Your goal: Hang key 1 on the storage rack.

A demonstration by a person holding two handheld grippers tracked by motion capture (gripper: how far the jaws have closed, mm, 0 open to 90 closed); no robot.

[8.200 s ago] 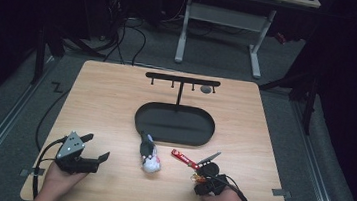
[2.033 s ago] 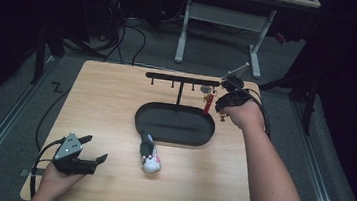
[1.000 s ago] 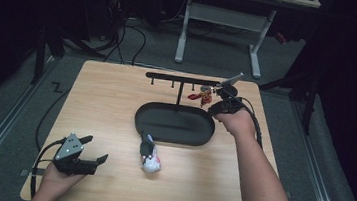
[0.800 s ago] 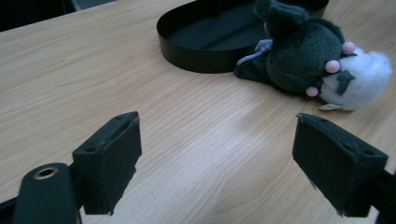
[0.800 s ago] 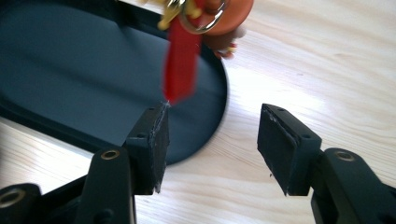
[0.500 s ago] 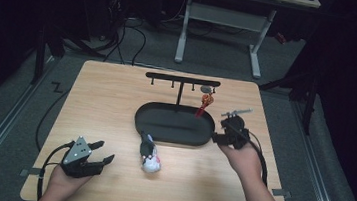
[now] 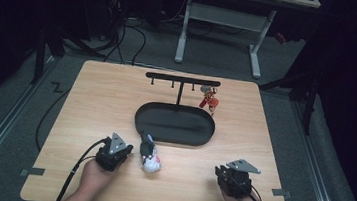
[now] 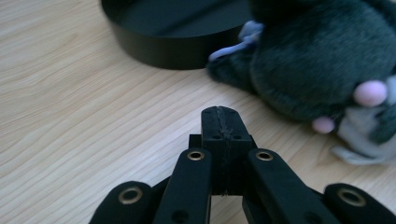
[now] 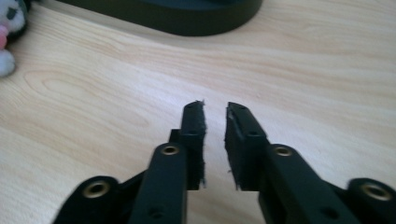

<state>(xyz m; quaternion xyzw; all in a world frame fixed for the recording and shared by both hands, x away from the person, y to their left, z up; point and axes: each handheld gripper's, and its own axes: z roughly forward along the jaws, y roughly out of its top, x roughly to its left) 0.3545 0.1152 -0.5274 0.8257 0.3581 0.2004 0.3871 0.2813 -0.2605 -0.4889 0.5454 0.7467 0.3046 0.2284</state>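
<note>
Jaws of the left gripper (image 8: 219, 135) are just closing flush on nothing, while the right gripper (image 9: 215, 140) is pinching nearly shut, empty. Seemingly a mouse, the plush toy (image 7: 149, 155) is lying just right of the left gripper, long axis running toward the black tray (image 7: 197, 137).

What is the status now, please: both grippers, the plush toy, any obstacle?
Left gripper shut, empty, beside plush toy. Right gripper nearly shut, empty, over bare table. Toy lies by black tray, untouched. Nothing in the way.

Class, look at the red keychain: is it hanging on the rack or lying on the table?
Hanging. The red keychain dangles from the black hook rack, above the wooden table.
</note>
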